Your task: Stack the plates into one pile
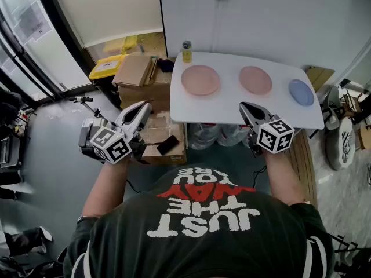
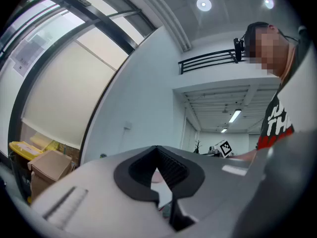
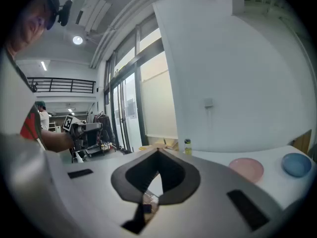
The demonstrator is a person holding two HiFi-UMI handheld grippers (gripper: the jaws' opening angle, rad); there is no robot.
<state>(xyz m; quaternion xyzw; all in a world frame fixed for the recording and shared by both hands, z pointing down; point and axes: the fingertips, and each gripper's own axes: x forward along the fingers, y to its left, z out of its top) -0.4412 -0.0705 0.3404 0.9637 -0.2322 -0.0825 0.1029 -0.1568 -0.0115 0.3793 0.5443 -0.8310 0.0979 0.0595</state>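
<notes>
Three plates lie apart in a row on the white table (image 1: 232, 113): a pink plate (image 1: 200, 80) on the left, a second pink plate (image 1: 255, 80) in the middle and a smaller blue plate (image 1: 301, 92) on the right. My right gripper (image 1: 248, 110) is shut and empty, hovering over the table's near edge in front of the middle plate. My left gripper (image 1: 141, 110) is shut and empty too, held off the table's left side above cardboard boxes. The right gripper view shows one pink plate (image 3: 246, 168) and the blue plate (image 3: 296, 164) at the right.
A small yellow bottle (image 1: 186, 51) stands at the table's far left corner. Cardboard boxes (image 1: 134, 71) and a yellow bin (image 1: 106, 66) sit on the floor left of the table, another open box (image 1: 165, 139) below my left gripper. A white wall backs the table.
</notes>
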